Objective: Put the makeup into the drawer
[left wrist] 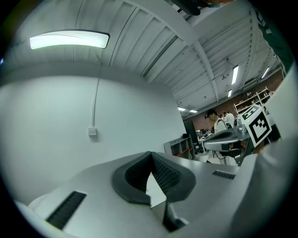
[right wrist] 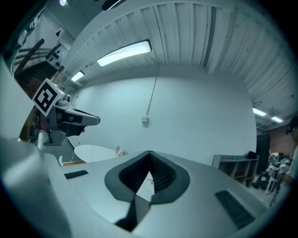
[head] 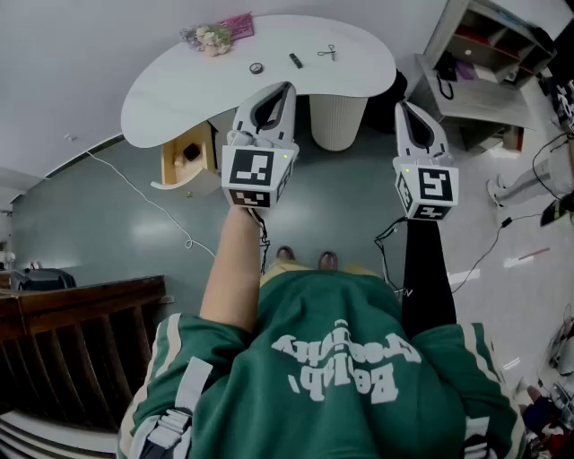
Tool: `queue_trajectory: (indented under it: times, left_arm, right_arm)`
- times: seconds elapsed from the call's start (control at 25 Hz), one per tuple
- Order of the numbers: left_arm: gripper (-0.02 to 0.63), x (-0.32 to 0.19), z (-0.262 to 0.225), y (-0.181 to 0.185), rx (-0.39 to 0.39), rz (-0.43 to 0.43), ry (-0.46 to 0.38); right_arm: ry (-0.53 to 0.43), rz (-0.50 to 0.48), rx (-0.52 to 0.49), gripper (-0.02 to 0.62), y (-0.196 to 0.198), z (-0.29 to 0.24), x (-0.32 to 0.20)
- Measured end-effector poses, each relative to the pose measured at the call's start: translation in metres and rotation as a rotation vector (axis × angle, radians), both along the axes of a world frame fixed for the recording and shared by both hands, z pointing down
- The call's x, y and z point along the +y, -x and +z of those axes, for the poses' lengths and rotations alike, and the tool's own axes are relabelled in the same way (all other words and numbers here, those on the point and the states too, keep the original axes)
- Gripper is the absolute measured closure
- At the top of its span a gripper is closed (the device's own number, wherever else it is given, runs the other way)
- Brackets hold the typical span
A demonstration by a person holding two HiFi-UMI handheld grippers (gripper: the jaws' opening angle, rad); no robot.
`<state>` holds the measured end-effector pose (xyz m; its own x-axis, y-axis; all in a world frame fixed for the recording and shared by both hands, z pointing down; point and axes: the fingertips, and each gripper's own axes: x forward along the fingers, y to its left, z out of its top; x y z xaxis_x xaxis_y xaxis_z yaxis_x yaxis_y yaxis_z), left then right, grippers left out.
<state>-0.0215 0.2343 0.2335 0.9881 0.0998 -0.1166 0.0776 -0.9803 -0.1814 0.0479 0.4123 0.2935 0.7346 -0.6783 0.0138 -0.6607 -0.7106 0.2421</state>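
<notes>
In the head view a white curved table [head: 179, 85] carries a small round compact [head: 256, 67], a dark tube [head: 295, 61] and a small metal tool [head: 328, 53]. Under its left end a wooden drawer [head: 175, 161] stands open with a dark item [head: 191, 152] inside. My left gripper [head: 289, 87] is held level in the air short of the table, shut and empty. My right gripper [head: 400, 106] hovers to its right, also shut with nothing between its jaws. The left gripper [left wrist: 150, 153] and the right gripper [right wrist: 149, 152] both face the pale wall in their own views.
A flower bunch [head: 211, 38] and a pink card [head: 238, 25] lie at the table's back. A ribbed white pedestal [head: 338, 121] holds the table up. A shelf unit [head: 475, 63] stands at the right, a dark wooden bench [head: 81, 305] at the left, and a cable [head: 143, 197] crosses the floor.
</notes>
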Motion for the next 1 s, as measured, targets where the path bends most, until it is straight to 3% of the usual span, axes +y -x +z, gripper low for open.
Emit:
queue_trajectory:
  times: [1.0]
  left_arm:
    - [0.591, 0.001, 0.021, -0.013, -0.039, -0.002, -0.016]
  right_arm:
    - [-0.048, -0.019, -0.002, 0.586, -0.013, 0.009, -0.002]
